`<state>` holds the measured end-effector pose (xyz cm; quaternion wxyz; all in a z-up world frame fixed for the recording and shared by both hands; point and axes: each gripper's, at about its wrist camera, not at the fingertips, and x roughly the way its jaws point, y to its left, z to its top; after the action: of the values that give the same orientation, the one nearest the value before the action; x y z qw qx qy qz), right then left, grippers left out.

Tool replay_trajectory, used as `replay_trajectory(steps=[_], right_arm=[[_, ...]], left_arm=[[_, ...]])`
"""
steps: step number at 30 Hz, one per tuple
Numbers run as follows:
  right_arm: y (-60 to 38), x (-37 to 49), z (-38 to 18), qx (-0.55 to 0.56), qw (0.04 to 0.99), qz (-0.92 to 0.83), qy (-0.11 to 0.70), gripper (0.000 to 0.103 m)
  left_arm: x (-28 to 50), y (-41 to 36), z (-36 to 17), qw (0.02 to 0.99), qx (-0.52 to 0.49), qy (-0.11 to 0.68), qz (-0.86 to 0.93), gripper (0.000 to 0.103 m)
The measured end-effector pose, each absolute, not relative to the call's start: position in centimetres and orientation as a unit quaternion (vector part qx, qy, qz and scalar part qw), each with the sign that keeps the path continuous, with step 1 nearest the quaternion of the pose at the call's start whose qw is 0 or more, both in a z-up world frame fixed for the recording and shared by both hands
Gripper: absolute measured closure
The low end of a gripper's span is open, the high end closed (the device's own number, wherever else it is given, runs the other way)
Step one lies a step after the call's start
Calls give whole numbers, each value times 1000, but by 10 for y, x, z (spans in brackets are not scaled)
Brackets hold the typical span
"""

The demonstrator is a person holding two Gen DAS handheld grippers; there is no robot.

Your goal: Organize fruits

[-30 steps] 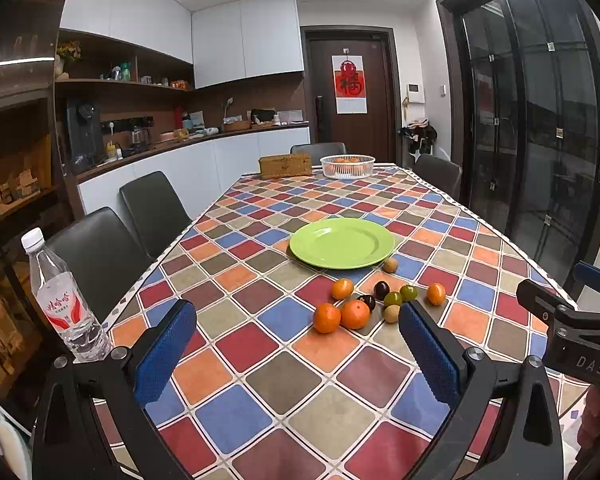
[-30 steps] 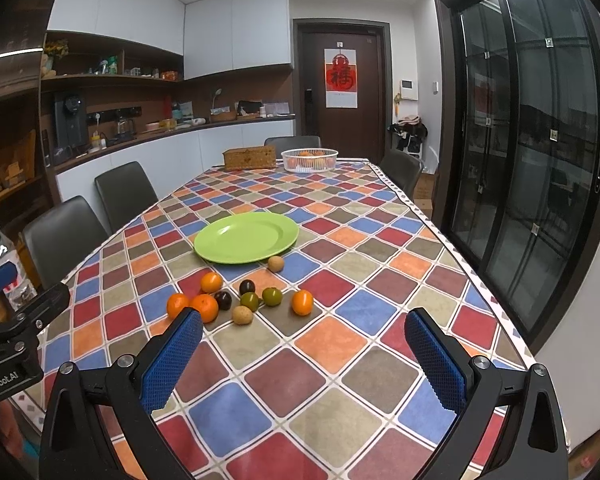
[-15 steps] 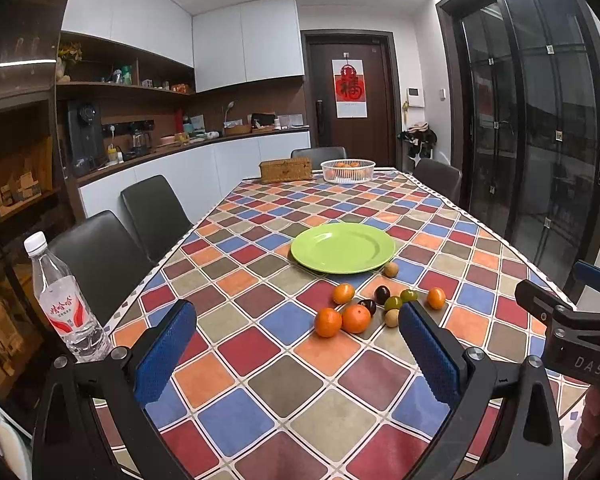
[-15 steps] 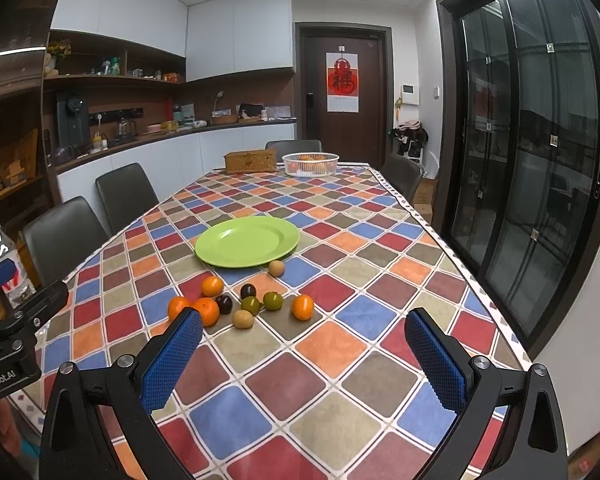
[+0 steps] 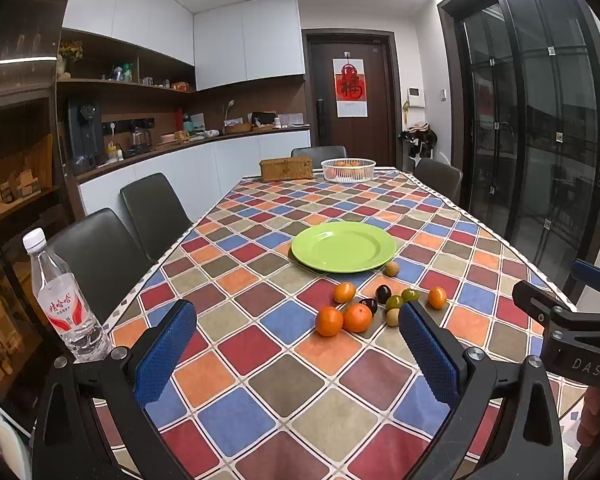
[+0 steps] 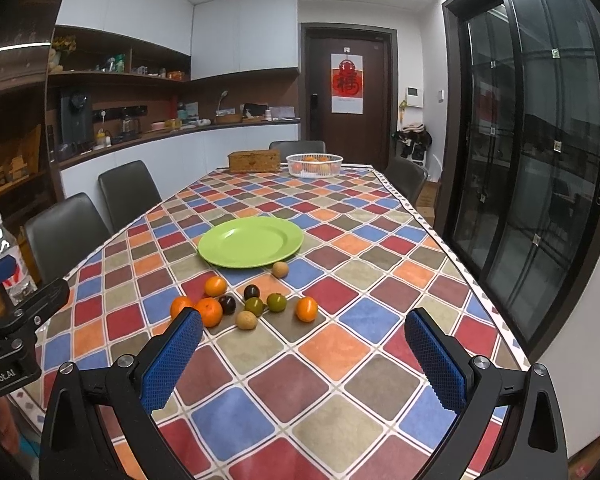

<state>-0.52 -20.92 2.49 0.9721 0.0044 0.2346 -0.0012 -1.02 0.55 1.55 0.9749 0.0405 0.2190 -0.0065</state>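
Grippers nearest: left gripper [image 5: 296,350] and right gripper [image 6: 302,360], both spread wide, holding nothing, above the checked tablecloth [image 6: 340,396]. Just beyond, loose fruits [image 6: 244,304] clustered on the cloth: oranges [image 6: 209,312], dark plums, green and tan ones. Probably light, round, prone to rolling, soft-skinned; best pinched gently across the middle. Farther, empty green plate [image 6: 220,254], near the cluster. Farthest, white basket [image 6: 314,165]. Red-labelled water bottle [image 5: 62,304]; lettering unreadable. "DAS" legible on the other gripper's body.

Surface: table [image 6: 380,240], checked cloth.
On it: green plate [image 6: 250,241], loose fruits [image 6: 256,306], white basket [image 6: 314,165], wicker box [image 6: 254,161], water bottle [image 5: 62,300].
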Motion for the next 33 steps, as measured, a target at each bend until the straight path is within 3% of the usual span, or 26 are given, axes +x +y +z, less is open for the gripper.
replay_trajectory(steps=[14, 24, 33], right_arm=[[-197, 23, 0, -15, 966, 17, 257, 1], [-183, 58, -25, -37, 960, 47, 274, 3], [-175, 100, -48, -36, 941, 89, 325, 23]], left_arm=[[18, 9, -14, 967, 53, 248, -20, 2], [55, 4, -41, 959, 79, 266, -66, 15], [96, -1, -63, 943, 97, 294, -126, 30]])
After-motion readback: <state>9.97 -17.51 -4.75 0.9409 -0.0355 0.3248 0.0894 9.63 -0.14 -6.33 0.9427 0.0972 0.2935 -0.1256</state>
